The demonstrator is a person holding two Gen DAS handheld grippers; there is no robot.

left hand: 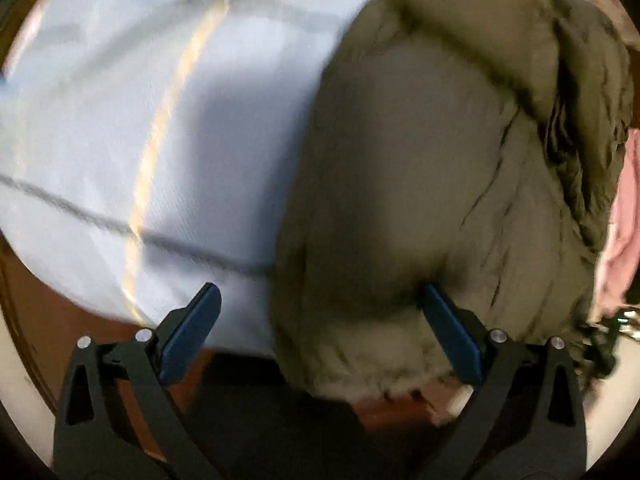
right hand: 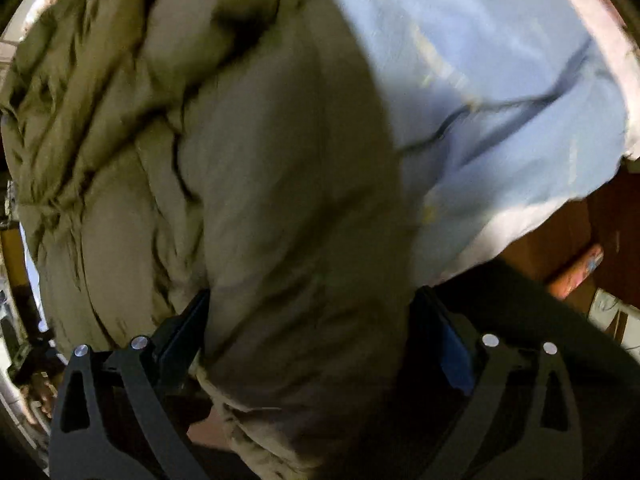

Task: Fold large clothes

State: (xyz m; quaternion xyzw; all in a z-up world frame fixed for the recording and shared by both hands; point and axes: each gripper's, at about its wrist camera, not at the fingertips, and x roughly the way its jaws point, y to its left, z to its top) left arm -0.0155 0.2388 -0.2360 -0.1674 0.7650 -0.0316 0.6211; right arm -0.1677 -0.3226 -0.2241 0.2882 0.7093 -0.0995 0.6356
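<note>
A puffy olive-green jacket [left hand: 400, 160] lies bunched on a light blue sheet [left hand: 160, 100], which has thin dark and yellow lines. My left gripper [left hand: 320, 312] points down at the jacket's near edge with its jaws wide open. One blue pad is over the sheet and the other rests against the jacket. In the right wrist view the jacket [right hand: 260, 180] fills the left and middle. A thick fold of it sits between the widely spread fingers of my right gripper [right hand: 316, 320]. The picture is blurred.
The blue sheet [right hand: 500, 80] spreads away from the jacket. Pink cloth [left hand: 624, 220] shows at the right edge. Brown wood [right hand: 580, 232] lies beyond the sheet's near edge. A dark shape [left hand: 260, 400] sits below the grippers.
</note>
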